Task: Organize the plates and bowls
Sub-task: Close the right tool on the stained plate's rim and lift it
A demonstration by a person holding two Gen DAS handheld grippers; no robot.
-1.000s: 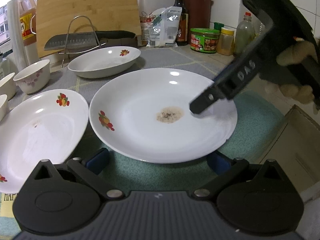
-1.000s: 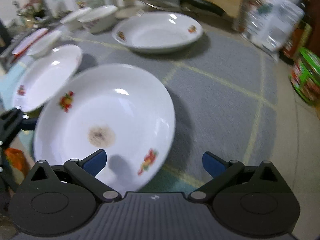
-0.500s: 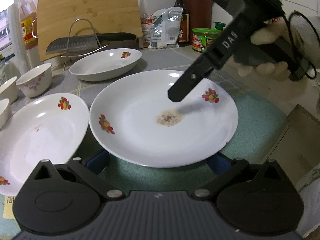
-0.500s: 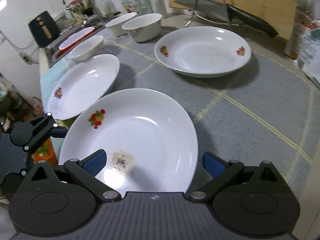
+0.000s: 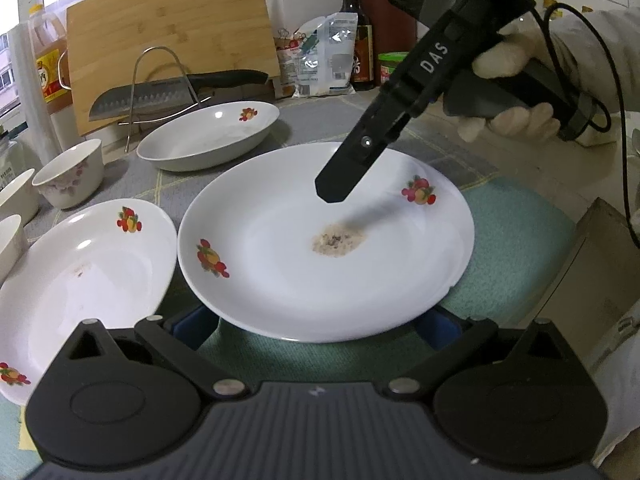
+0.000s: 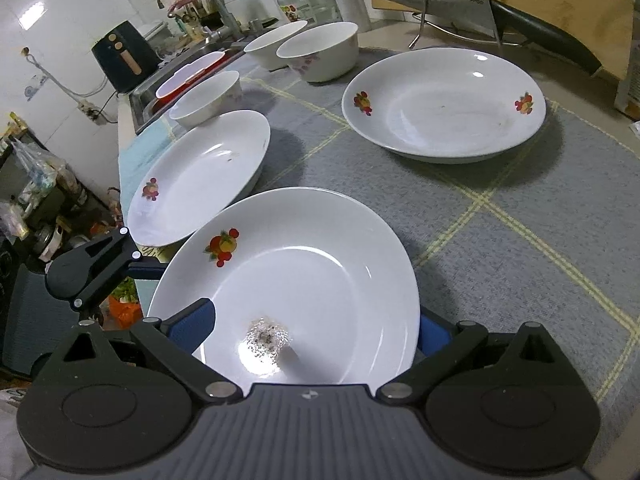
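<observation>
A white plate with fruit decals (image 5: pixel 280 264) (image 6: pixel 320 264) holds a brown smear of residue at its centre. It lies on a teal mat (image 5: pixel 520 232). My left gripper (image 5: pixel 316 326) is open, its blue pads (image 5: pixel 196 324) spread wide under the plate's near rim. My right gripper (image 6: pixel 312 328) is open too, and the plate's edge lies between its fingers. In the left wrist view one black finger (image 5: pixel 340 184) hangs just over the plate's middle. A second plate (image 5: pixel 80 280) (image 6: pixel 200 176) lies to the left. A deeper one (image 5: pixel 208 136) (image 6: pixel 444 104) sits further back. Three bowls (image 5: pixel 70 178) (image 6: pixel 320 50) (image 6: pixel 208 98) stand beyond.
A cleaver on a wire rack (image 5: pixel 176 92) and a bamboo board (image 5: pixel 168 40) line the back wall with bottles, bags and a green tub (image 5: pixel 390 64). A sink (image 6: pixel 188 68) lies past the bowls. A cardboard box (image 5: pixel 592 280) stands at the right. A gloved hand (image 5: pixel 504 60) holds the right gripper.
The right gripper has swung from the plate's right rim leftward over its middle and stands steeper; the plate now fills the space between its fingers. The left gripper has hardly moved.
</observation>
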